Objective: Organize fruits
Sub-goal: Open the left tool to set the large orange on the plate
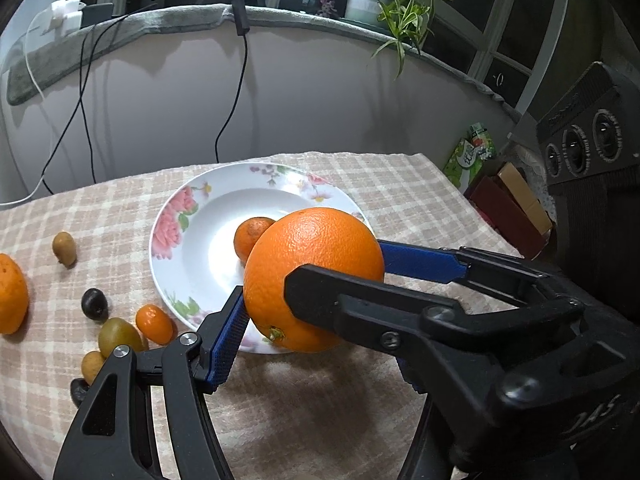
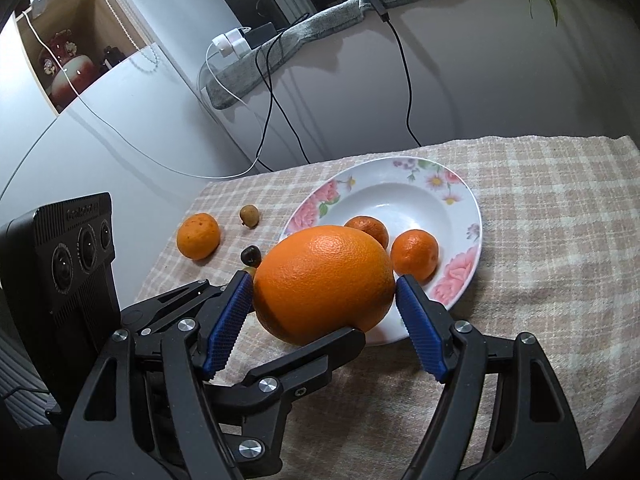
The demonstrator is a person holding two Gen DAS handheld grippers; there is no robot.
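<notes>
The right tongs (image 2: 323,282) are clamped on the big round orange (image 2: 320,260), held above the near rim of the flowered white plate (image 2: 460,184) on the counter (image 2: 540,248). The left tongs (image 1: 320,332) touch it from the left; I cannot tell whether they grip.

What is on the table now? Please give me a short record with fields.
Held fruit: orange, apparently lifted over the near rim of the plate
Right gripper: shut, pads on both sides of the orange
Left gripper: one pad touches the orange; grip unclear
On plate: two mandarins
On cloth: loose mandarin and several small fruits, all beside the plate
</notes>
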